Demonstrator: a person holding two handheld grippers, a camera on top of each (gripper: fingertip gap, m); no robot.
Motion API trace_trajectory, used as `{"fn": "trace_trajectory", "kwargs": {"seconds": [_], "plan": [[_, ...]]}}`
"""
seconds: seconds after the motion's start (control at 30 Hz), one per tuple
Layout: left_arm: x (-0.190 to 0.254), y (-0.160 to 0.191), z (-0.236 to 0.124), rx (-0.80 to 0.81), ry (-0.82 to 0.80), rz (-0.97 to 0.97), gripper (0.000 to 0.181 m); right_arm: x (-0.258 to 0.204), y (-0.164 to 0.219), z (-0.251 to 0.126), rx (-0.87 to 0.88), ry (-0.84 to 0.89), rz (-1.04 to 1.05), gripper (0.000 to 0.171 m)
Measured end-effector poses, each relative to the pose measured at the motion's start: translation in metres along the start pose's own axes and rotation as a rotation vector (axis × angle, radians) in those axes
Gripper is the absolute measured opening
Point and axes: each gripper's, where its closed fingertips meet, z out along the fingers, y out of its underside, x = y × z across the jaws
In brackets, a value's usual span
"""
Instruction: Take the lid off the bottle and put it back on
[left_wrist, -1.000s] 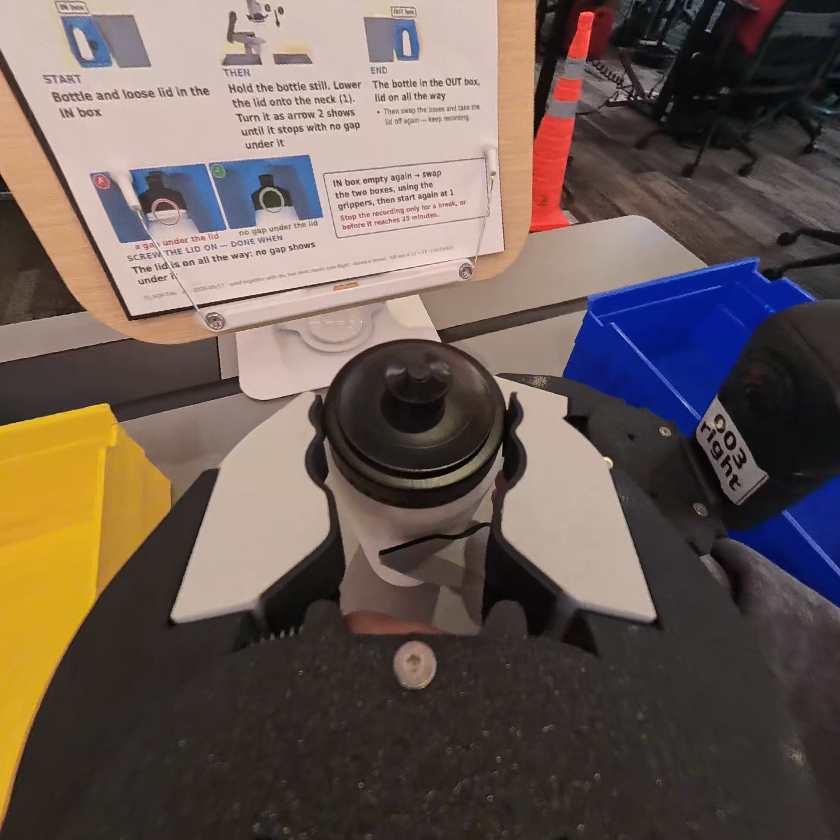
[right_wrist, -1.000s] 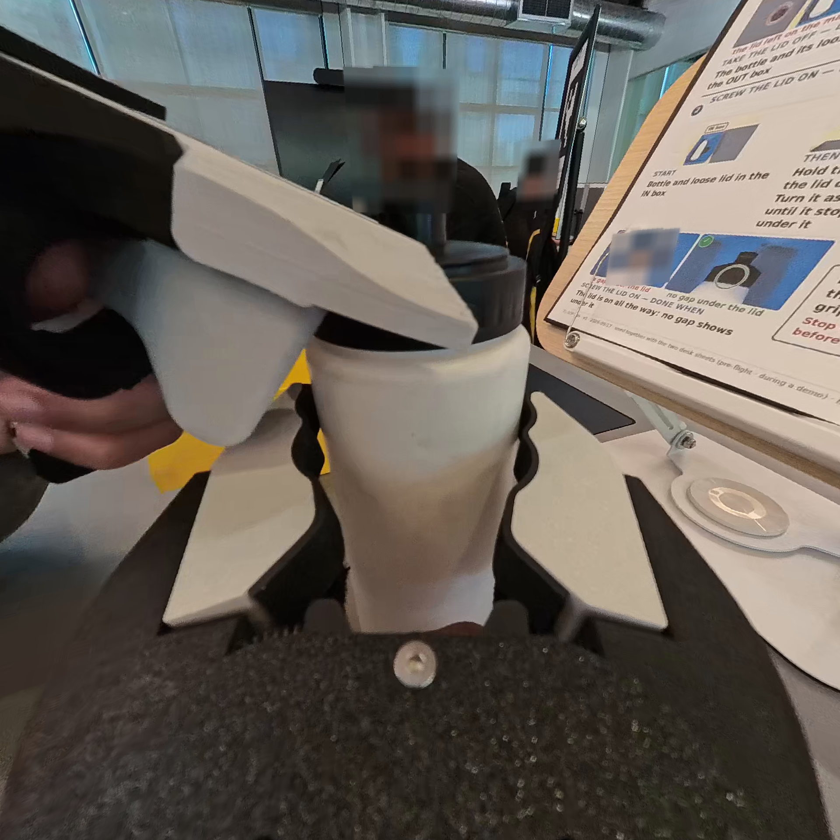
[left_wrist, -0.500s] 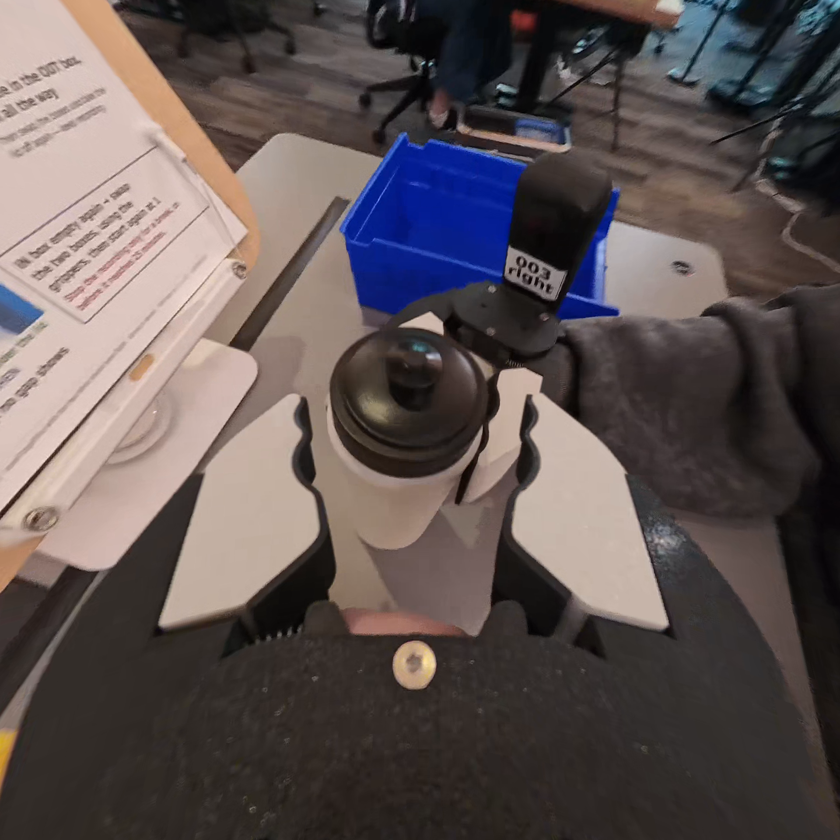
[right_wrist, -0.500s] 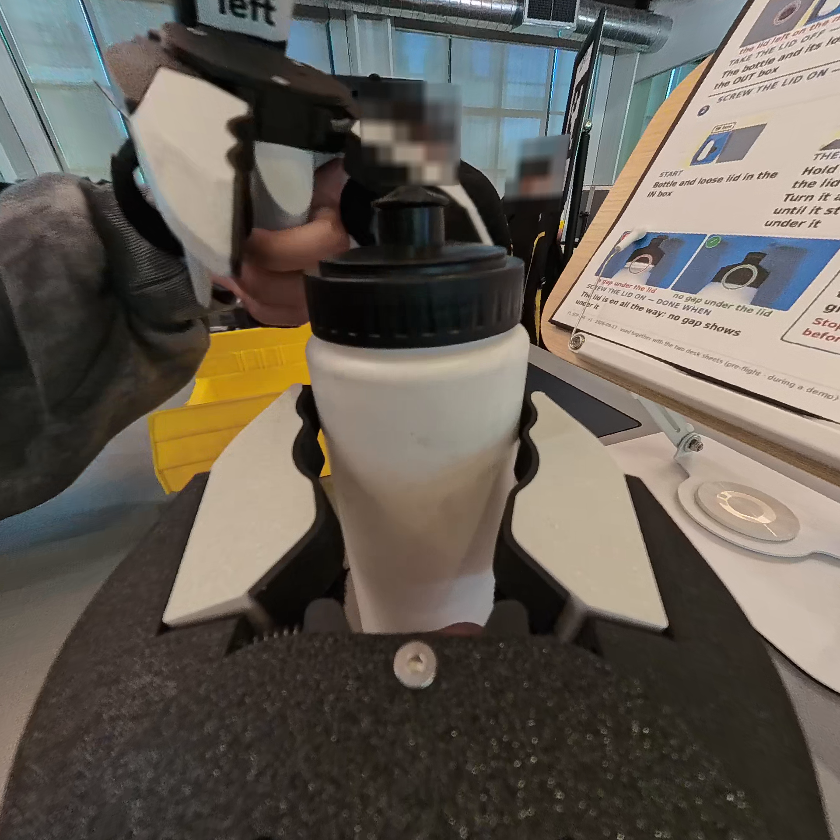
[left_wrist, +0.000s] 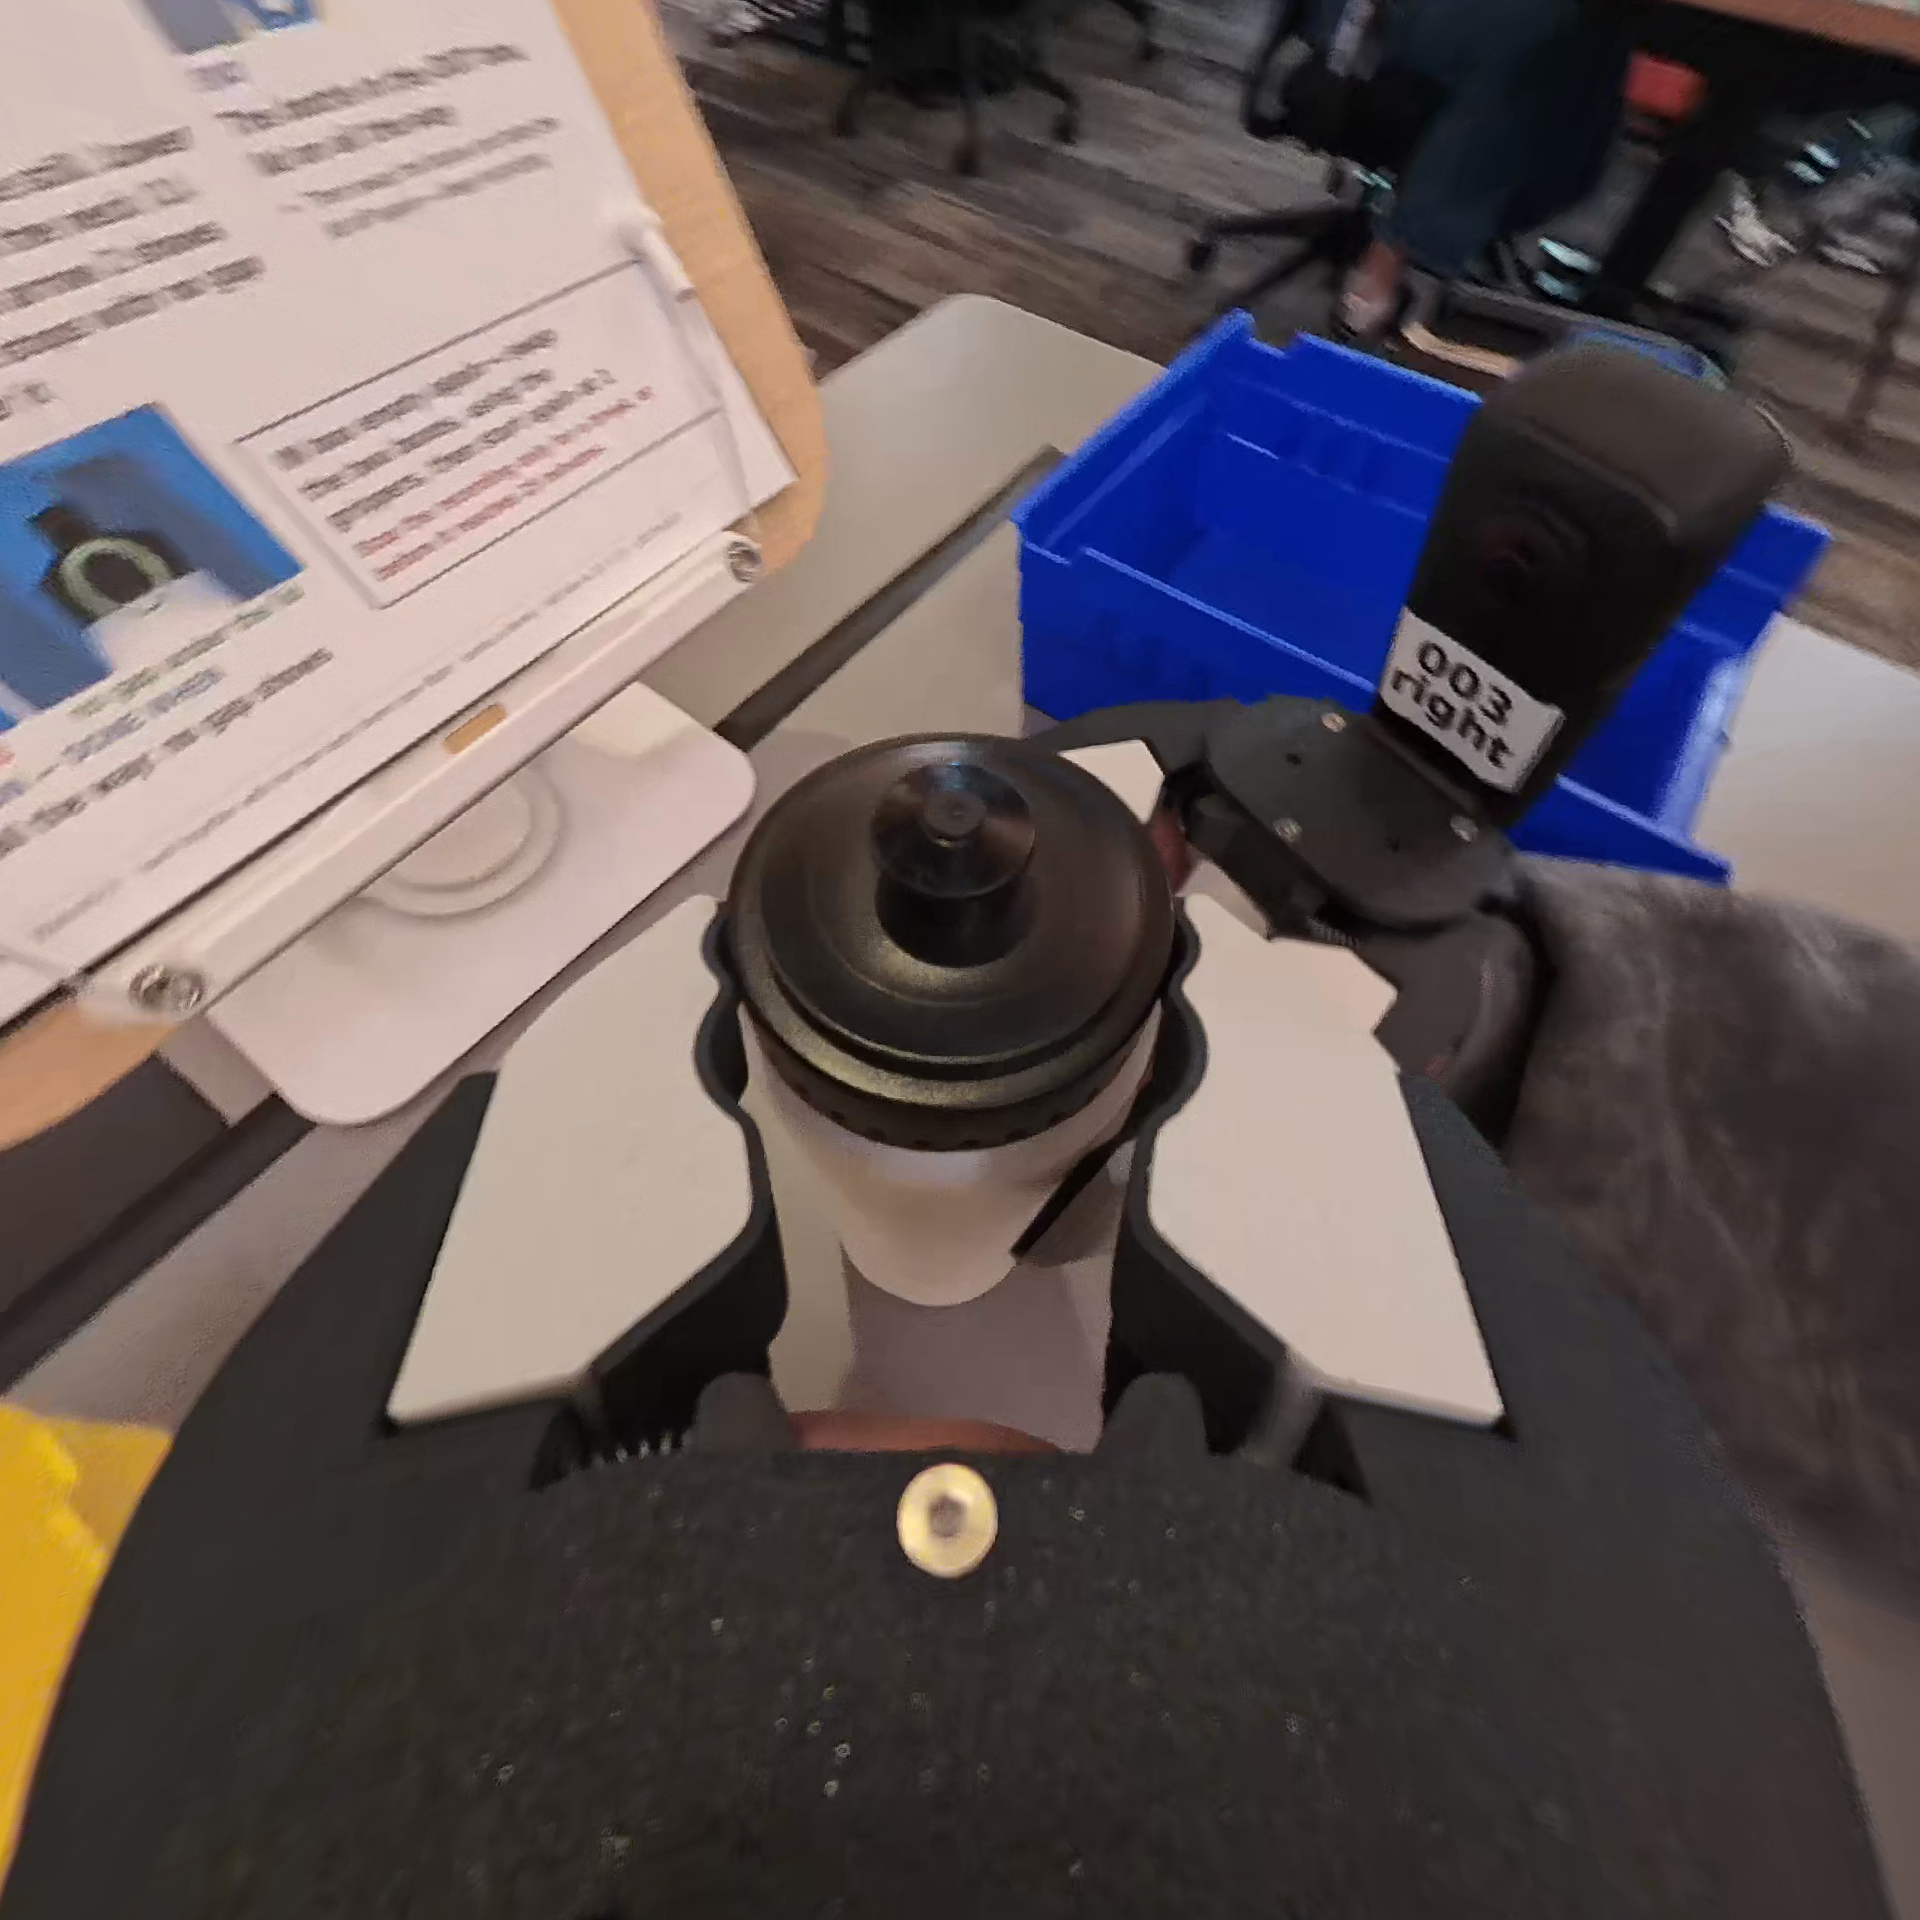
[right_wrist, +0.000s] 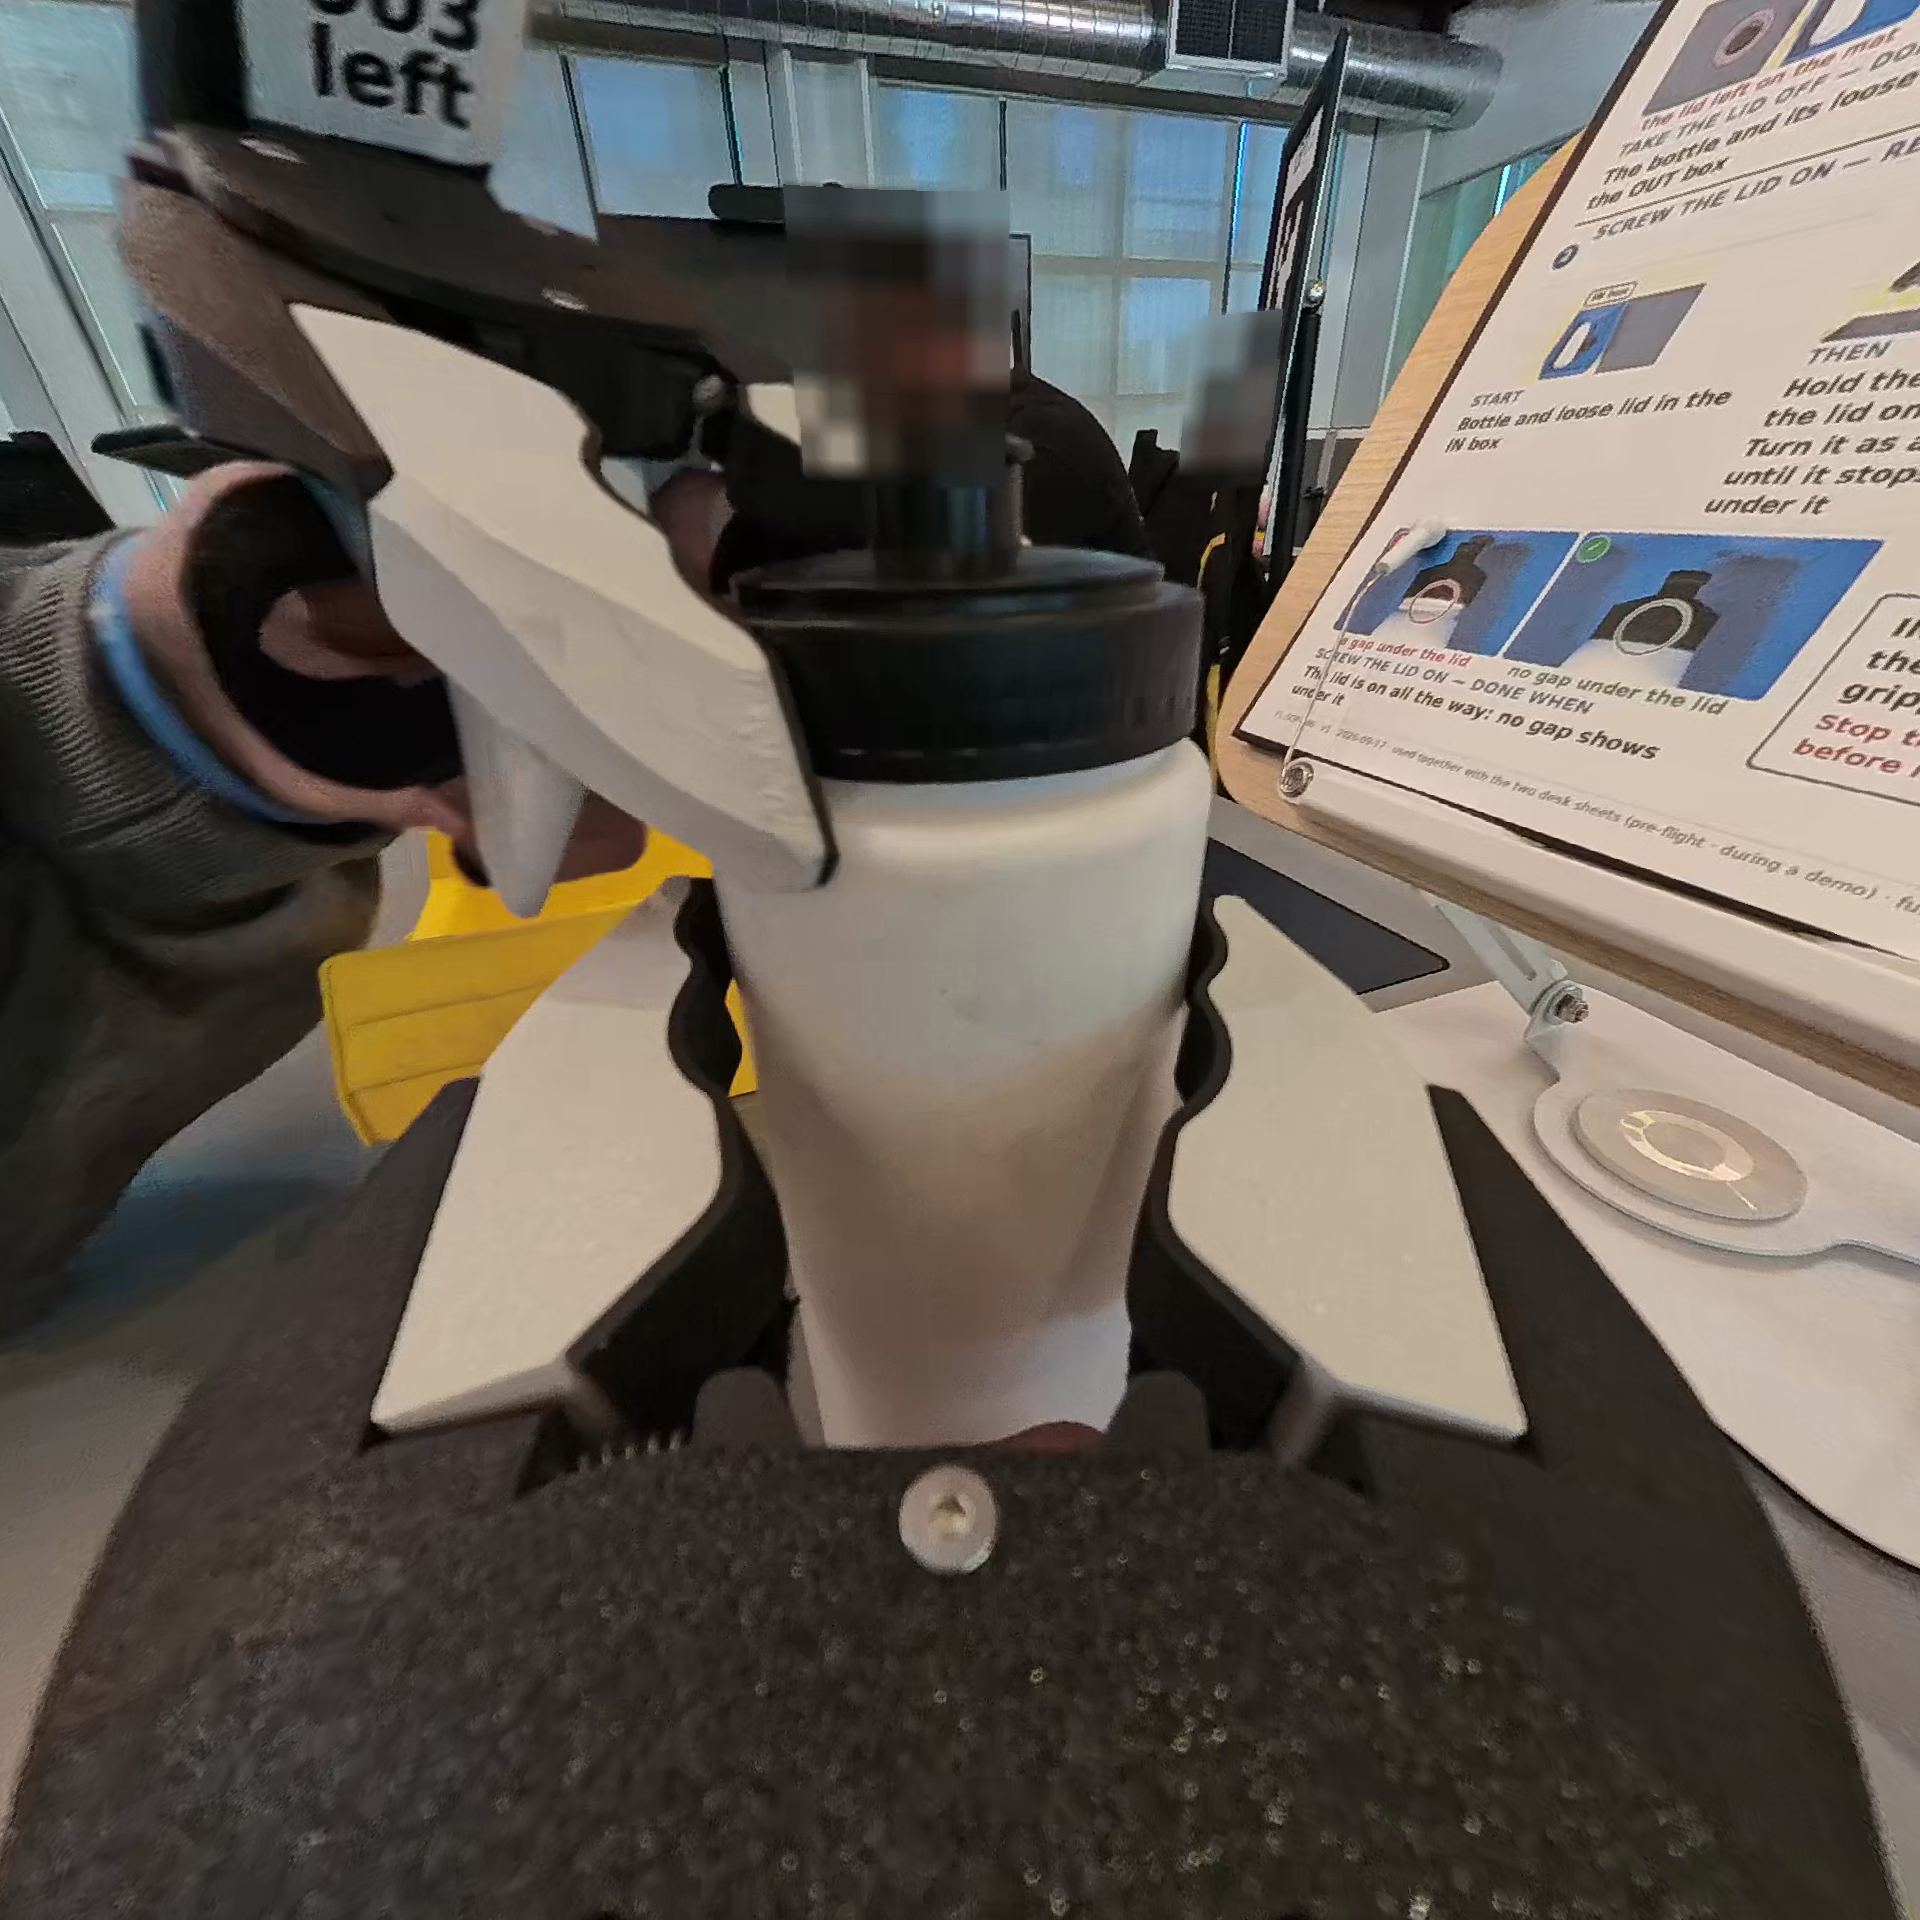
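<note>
A white bottle (right_wrist: 966, 1039) stands upright with its black lid (right_wrist: 997, 675) on it, no gap showing under the lid. My right gripper (right_wrist: 961, 935) is shut on the bottle's body from the side. In the left wrist view I look down on the lid (left_wrist: 894, 987) and the bottle (left_wrist: 914, 1205) below it. My left gripper (left_wrist: 951, 925) comes from above and is shut on the lid's rim. One of its white fingers (right_wrist: 582, 623) presses the lid's left side in the right wrist view. The right gripper's black body (left_wrist: 1351, 821) sits just right of the bottle.
A blue bin (left_wrist: 1247, 540) stands on the grey table (left_wrist: 935, 468) behind the bottle. A yellow bin (right_wrist: 499, 997) is on the other side. An instruction board (left_wrist: 312, 416) on a white stand base (left_wrist: 468, 935) is close by. People sit in the background.
One second ago my left gripper held the lid. Half a second ago it was open, turned away and lifted off. Now it has turned back and closed on the lid again. The right gripper kept holding the bottle.
</note>
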Motion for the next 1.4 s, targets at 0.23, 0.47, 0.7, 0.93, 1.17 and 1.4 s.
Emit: {"fn": "trace_trajectory", "kwargs": {"seconds": [0.23, 0.47, 0.7, 0.93, 1.17, 1.4], "plan": [[-0.009, 0.001, -0.005, 0.045, -0.463, -0.252, 0.077, -0.002, 0.001, 0.002, 0.005, 0.011, -0.024, 0.084], [0.004, -0.006, -0.012, 0.047, -0.227, -0.195, 0.087, -0.003, 0.001, 0.001, 0.0, 0.005, -0.02, 0.084], [0.002, 0.001, -0.035, -0.041, 0.166, 0.172, 0.091, -0.003, 0.001, 0.001, 0.002, 0.0, -0.022, 0.084], [-0.001, 0.004, -0.013, -0.088, 0.314, 0.228, 0.081, -0.002, 0.001, 0.001, -0.003, 0.001, -0.023, 0.084], [0.0, 0.0, -0.009, -0.044, 0.141, 0.077, 0.073, 0.001, 0.0, 0.0, 0.004, 0.016, -0.016, 0.084], [-0.004, 0.003, -0.016, -0.089, -0.217, -0.185, 0.073, -0.003, 0.001, 0.005, 0.006, 0.036, -0.042, 0.084]]}}
